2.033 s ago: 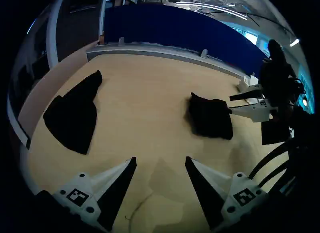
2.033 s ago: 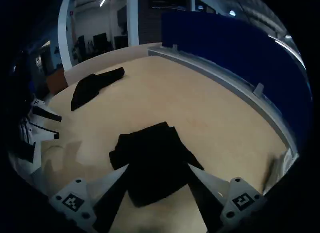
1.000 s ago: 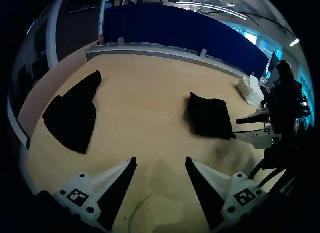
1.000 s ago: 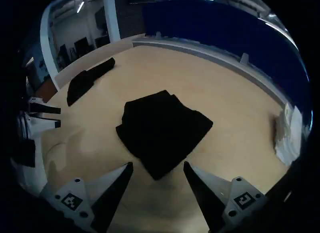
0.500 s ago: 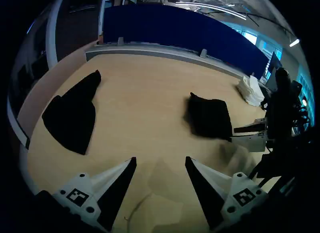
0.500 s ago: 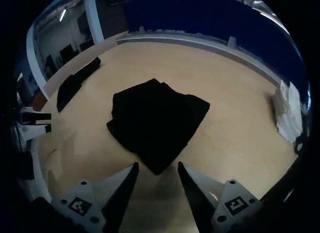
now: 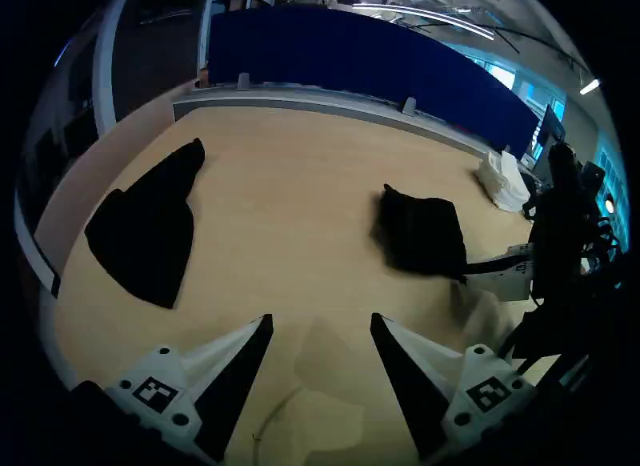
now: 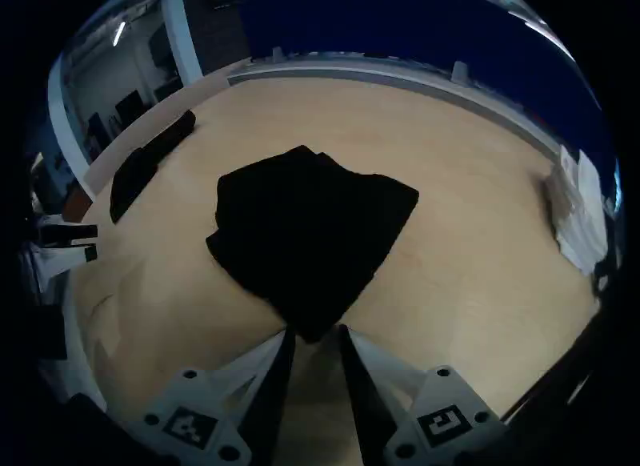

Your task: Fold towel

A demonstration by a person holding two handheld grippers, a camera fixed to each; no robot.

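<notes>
While the left gripper (image 7: 320, 318) is held wide apart above the table (image 7: 304, 170) with nothing gripped, the right gripper (image 8: 314, 344) is drawn narrow about the near corner of the folded black towel (image 8: 308, 226), which lies mid-table. Whether that corner is pinched cannot be told. Half a second ago its fingers were set wider.

Dim bluish light is coming from ceiling strips (image 7: 424, 14) beyond the fingers (image 7: 240, 362), throwing soft shadows between them and leaving the towel (image 7: 420, 234) featureless black, with fisheye distortion bending the edges.
</notes>
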